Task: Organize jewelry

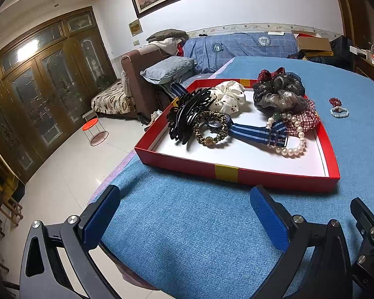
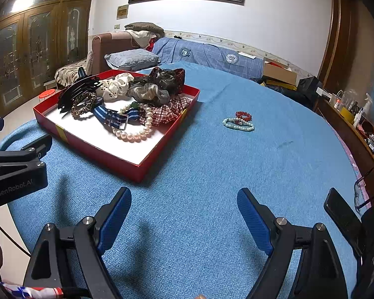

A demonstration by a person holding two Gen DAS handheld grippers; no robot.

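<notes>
A shallow red box [image 1: 236, 172] [image 2: 97, 153] with a white floor sits on the blue tablecloth. It holds a black claw clip [image 1: 187, 114] [image 2: 74, 92], a leopard scrunchie [image 1: 209, 134], a blue striped watch strap [image 1: 251, 132] [image 2: 109, 117], a pearl bracelet [image 1: 294, 147] [image 2: 134, 134], and several fabric scrunchies [image 1: 279, 89] [image 2: 152, 84]. A red bead bracelet [image 2: 243, 115] [image 1: 335, 101] and a pale bead bracelet [image 2: 238, 124] [image 1: 339, 112] lie on the cloth right of the box. My left gripper [image 1: 187, 214] and right gripper [image 2: 184, 214] stand open and empty near the front edge.
The round table's blue cloth [image 2: 212, 174] drops off at the left to a tiled floor [image 1: 69, 164]. A phone [image 2: 341, 219] and glasses [image 2: 369, 186] lie at the right edge. A sofa [image 2: 207, 54] and cluttered sideboard [image 2: 356, 124] stand behind.
</notes>
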